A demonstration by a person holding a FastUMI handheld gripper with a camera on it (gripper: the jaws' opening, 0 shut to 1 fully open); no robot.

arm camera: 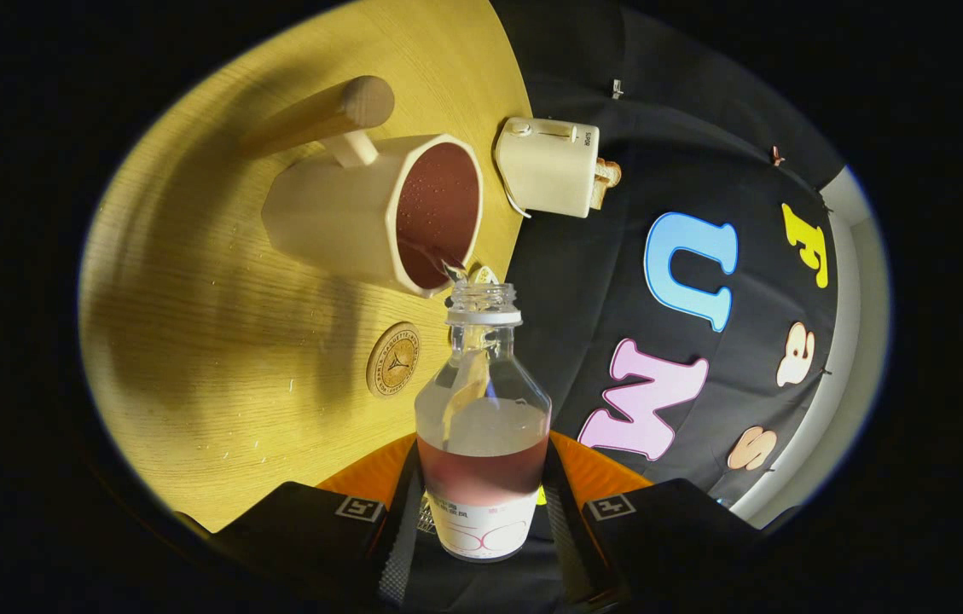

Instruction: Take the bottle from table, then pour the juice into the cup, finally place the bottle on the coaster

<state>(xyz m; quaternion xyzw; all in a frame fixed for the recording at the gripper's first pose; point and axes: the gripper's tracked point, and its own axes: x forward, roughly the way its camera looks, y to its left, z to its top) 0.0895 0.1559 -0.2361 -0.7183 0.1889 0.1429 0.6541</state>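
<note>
Item: bottle (482, 426), clear, uncapped, part-filled with red juice. Held between the gripper (481, 520) fingers, both pressed on its labelled lower body, mouth tipped at the rim of the cup (379, 213). Coaster (393, 359) on the table (217, 341) just beside the bottle. Likely rigid, smooth, slippery when wet; lightening as it empties. Best held low, as now.

- Your gripper (481, 520) has both fingers pressed on the bottle (482, 426), tipped toward the cup (379, 213).
- Juice (438, 209) fills the cup; a thin stream joins mouth and rim.
- The coaster (393, 359) lies on the table (217, 358) beside the bottle.
- A toaster (548, 166) stands beyond the cup.
</note>
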